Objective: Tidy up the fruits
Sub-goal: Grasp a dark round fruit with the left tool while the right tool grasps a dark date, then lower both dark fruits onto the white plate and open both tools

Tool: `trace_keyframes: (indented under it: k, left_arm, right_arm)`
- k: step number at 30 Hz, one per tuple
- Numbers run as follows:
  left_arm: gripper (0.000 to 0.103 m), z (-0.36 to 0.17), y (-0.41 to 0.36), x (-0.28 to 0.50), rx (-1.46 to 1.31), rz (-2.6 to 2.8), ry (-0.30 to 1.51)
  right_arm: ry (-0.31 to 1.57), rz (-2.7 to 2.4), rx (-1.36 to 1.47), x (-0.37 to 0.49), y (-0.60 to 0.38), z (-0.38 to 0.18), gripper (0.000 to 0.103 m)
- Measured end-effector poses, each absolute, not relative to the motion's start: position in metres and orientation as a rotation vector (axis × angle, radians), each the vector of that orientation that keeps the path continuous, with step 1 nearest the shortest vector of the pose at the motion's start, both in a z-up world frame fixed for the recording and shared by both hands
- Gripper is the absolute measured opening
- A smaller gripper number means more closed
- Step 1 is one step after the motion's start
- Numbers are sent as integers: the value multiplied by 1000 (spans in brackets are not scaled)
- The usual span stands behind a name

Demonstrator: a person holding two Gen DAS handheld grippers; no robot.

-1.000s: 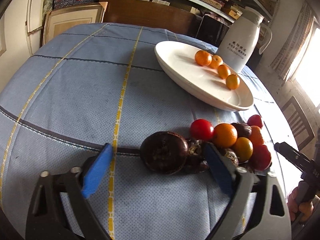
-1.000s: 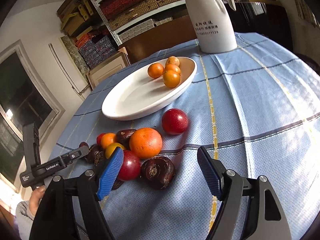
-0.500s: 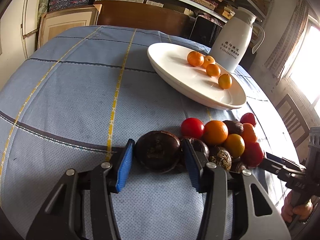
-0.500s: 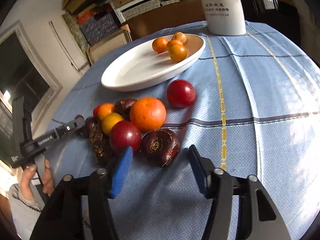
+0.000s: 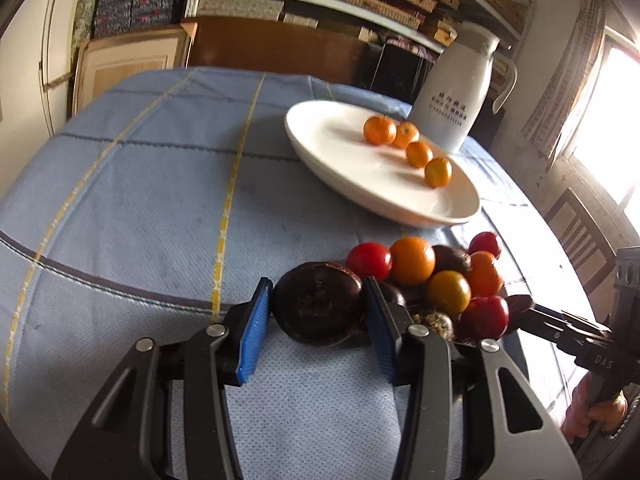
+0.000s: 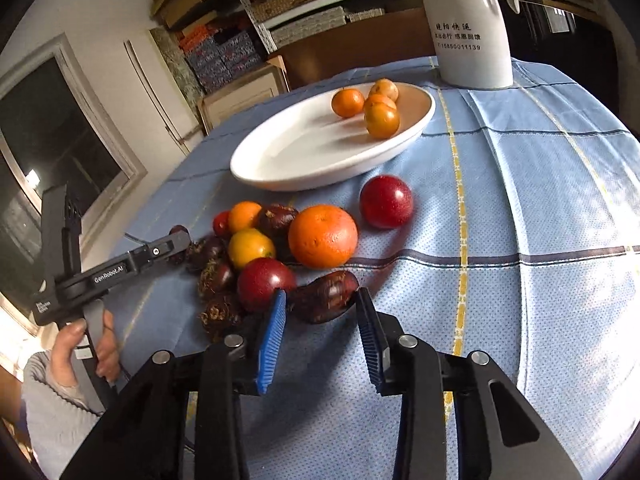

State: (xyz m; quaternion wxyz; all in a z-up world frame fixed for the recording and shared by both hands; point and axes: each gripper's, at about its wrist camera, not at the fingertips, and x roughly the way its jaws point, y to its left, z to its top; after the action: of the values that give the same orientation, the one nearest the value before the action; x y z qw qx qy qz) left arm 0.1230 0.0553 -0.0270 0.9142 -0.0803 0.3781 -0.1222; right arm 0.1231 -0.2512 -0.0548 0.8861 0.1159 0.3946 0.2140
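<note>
A heap of mixed fruit lies on the blue cloth. My left gripper (image 5: 318, 308) is shut on a dark brown mangosteen (image 5: 318, 304) at the heap's left end; both blue pads touch it. My right gripper (image 6: 320, 320) is shut on another dark mangosteen (image 6: 326, 296) at the heap's near side. A large orange (image 6: 322, 236), red plums (image 6: 386, 201) and small yellow and orange fruits (image 6: 251, 247) lie beside it. A white oval plate (image 5: 360, 184) holds several small oranges (image 5: 379, 130); the plate also shows in the right wrist view (image 6: 288, 152).
A tall white thermos jug (image 5: 456, 96) stands behind the plate, also visible in the right wrist view (image 6: 468, 28). Shelves with boxes and a wooden cabinet stand beyond the table. A wooden chair (image 5: 580, 236) stands by the table's right edge near a bright window.
Both grippers moved forward to the heap and closed, from wide open to gripping a mangosteen each.
</note>
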Motion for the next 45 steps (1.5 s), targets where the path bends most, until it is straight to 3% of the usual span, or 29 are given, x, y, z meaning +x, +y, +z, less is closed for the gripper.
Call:
trace_keyframes:
  k: [2,5,6,7,8,10,12,13,14,21,32,39,45]
  left_arm:
    - [45,-26,53,123,-156,-254,775]
    - [45,-27,51,124,-149,-263,783]
    - [45,-27,50,124,-143,-261,785]
    - [45,-27,50,124,-141,-261,784]
    - [45,-27,50,124,-143,-261,784]
    - [45,-28,51,124,-147,-262,788]
    - [45,-29,52,125,-147,-260,791]
    - [45,-29,52,125,-147,-260,792]
    - [45,-29,52,124,-147,-260,793]
    - [44,-29,52,124,-154,-277,798]
    - [44,37,16,178,-71,-334,704]
    - [44,3,-8,269,1,-286,857]
    - [47,-15,-12,282,23,-268,870]
  right_arm:
    - [821,483,270,124,-253,-55,19]
    - [833,489,268,127,-250,-56,22]
    - [856,483,260,130,-248,-59,28]
    - [870,445,246,132,-247,-60,41]
    - [877,408,237,133,-248,-61,63]
    - [866,404,243,133,-249,-60,65]
    - [889,417,245,137,-247,-64,58]
    - [904,423,253,140,-247,-67,40]
    - [908,438,270,142,-248,-69,37]
    - [843,455,311,136,-257,-62,36]
    - [728,467,275,205,-240,11,36]
    - [850,404,298,297,-222,-16,36]
    - [907,383,289,314,-217,-37,39]
